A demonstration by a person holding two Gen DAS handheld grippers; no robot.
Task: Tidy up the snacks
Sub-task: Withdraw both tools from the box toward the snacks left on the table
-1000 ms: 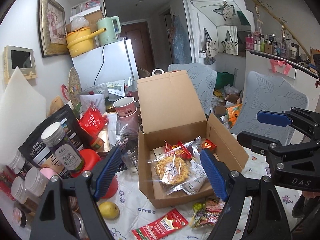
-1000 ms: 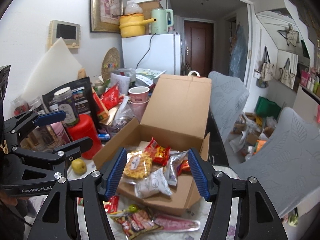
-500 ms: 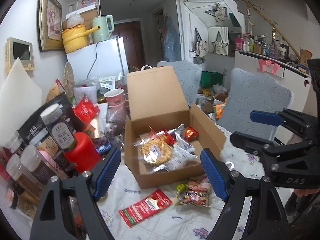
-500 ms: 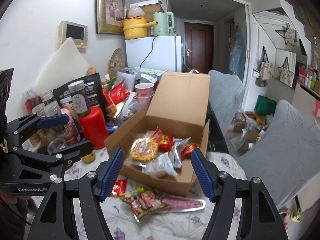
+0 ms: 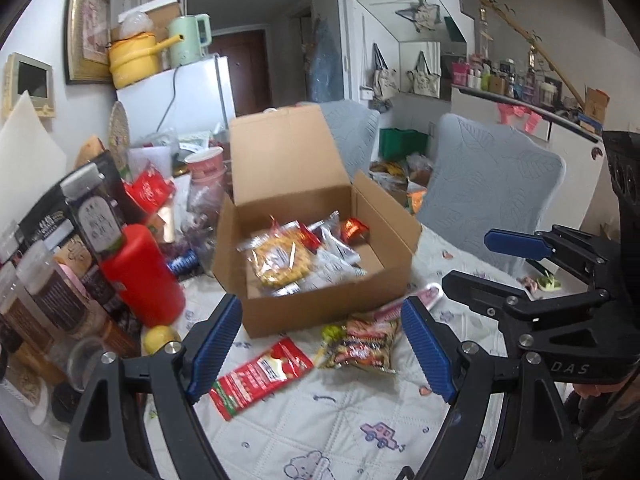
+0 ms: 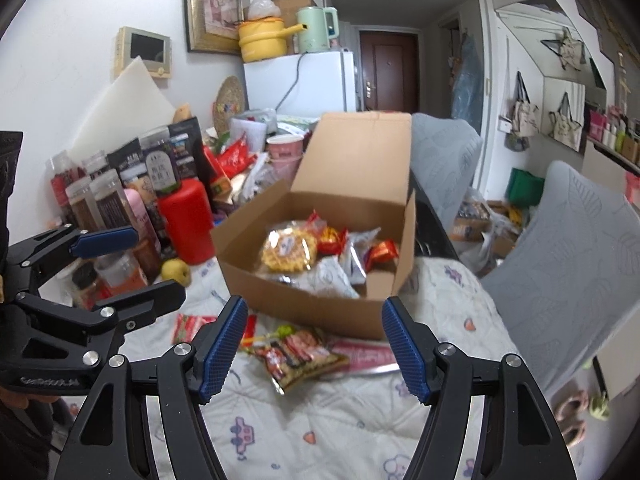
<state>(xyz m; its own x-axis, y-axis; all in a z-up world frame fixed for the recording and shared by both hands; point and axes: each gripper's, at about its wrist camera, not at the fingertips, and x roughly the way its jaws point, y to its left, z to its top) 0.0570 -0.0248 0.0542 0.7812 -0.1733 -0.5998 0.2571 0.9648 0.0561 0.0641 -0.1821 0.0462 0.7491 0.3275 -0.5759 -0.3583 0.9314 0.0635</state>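
An open cardboard box stands on the quilted table, lid up, holding several snack packets with a yellow waffle packet on top. In front of it lie a red packet, a colourful noodle packet and a pink packet. My left gripper is open and empty, above the loose packets. My right gripper is open and empty, over the noodle packet. Each gripper shows in the other's view.
Jars, bottles and a red canister crowd the table's left side, with a yellow fruit beside them. Paper cups and bags stand behind the box. Grey chairs stand right of the table.
Both grippers have pulled back from the box toward the near table edge, both staying open. More of the loose packets and tablecloth shows in front of the box.
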